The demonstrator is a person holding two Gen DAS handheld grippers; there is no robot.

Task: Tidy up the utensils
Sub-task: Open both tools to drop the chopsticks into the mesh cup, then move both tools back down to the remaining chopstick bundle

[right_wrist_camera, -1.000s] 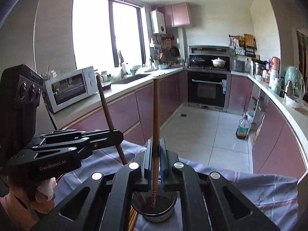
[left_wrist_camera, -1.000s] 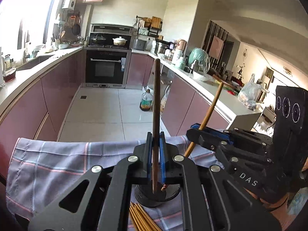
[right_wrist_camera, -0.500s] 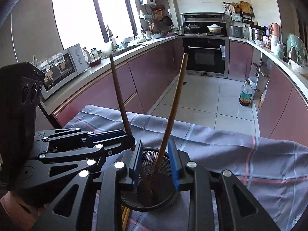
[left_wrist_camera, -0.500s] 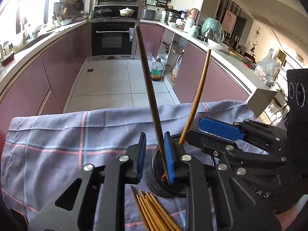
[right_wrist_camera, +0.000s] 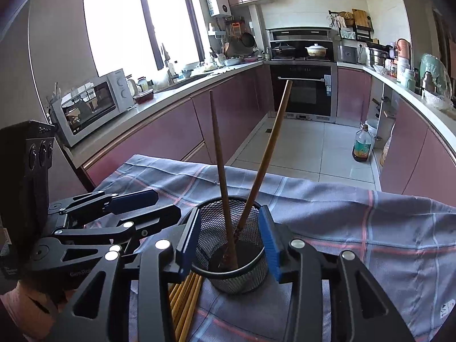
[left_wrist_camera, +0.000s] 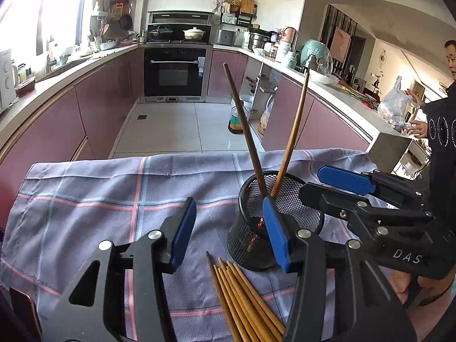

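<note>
A checked grey-blue cloth with pink and pale stripes covers the tabletop, its far edge draped. Behind it, a kitchen with mauve cabinet fronts runs along both sides of a white tiled floor. A built-in black oven sits at the far end, with a white lidded pot on the hob above. A white microwave stands on the window-side counter. A plastic oil bottle stands on the floor by the opposite cabinets. A person is partly visible at the right edge of the left wrist view, near a plastic bag.
</note>
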